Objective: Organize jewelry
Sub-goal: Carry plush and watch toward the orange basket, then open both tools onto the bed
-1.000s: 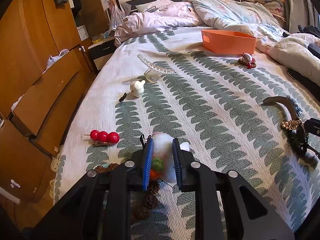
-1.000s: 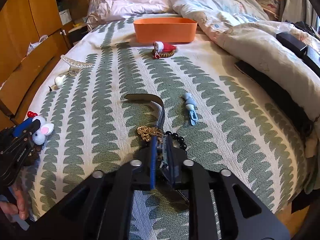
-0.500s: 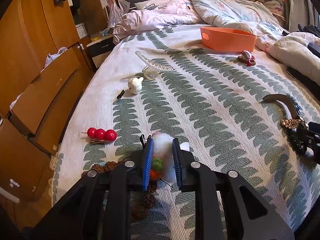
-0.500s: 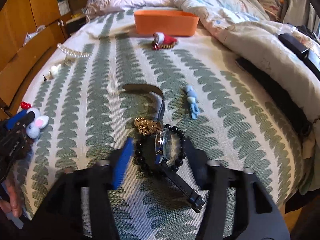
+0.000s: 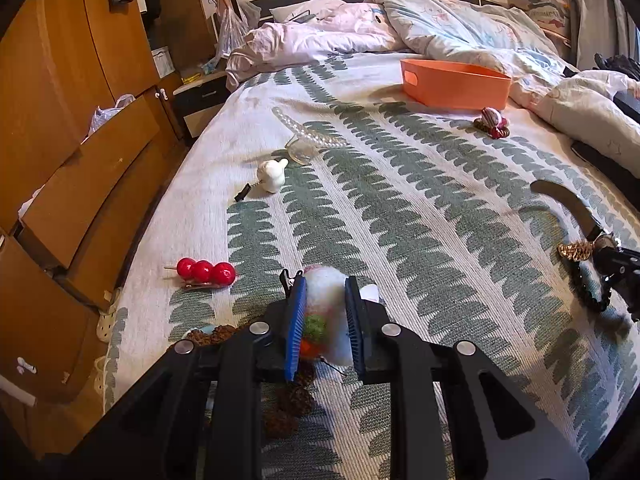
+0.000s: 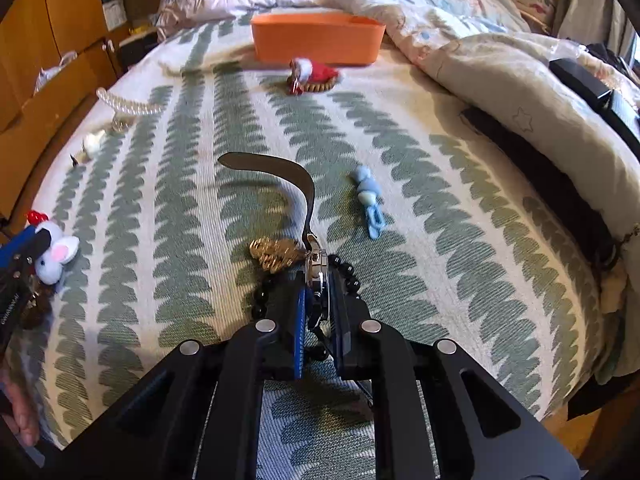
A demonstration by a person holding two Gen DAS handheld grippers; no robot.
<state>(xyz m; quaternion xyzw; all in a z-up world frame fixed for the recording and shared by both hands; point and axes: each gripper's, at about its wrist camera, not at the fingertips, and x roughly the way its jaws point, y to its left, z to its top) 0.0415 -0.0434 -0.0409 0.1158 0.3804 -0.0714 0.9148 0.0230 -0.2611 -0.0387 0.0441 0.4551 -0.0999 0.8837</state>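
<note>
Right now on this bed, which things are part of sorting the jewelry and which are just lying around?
Part of the job: orange bin; watch in right hand-held gripper; plush mouse clip in left hand-held gripper; black bead bracelet; gold chain; pearl strand; red ball clip; blue clip.

Just lying about: duvet; wardrobe.

1. We see both views lit by soft daylight, bright and even, strongest toward the far right.
2. We note strong fisheye bending: the wardrobe (image 5: 60, 128) curves inward, and dark corners ring each frame.
3. The bedspread (image 5: 420, 216) stays sharp in the left view; its weave is clear.
4. In the right view we find slight motion blur on the orange bin (image 6: 318, 38) and the far bedding.
5. The watch strap (image 6: 280, 168) casts a soft shadow leftward.
</note>
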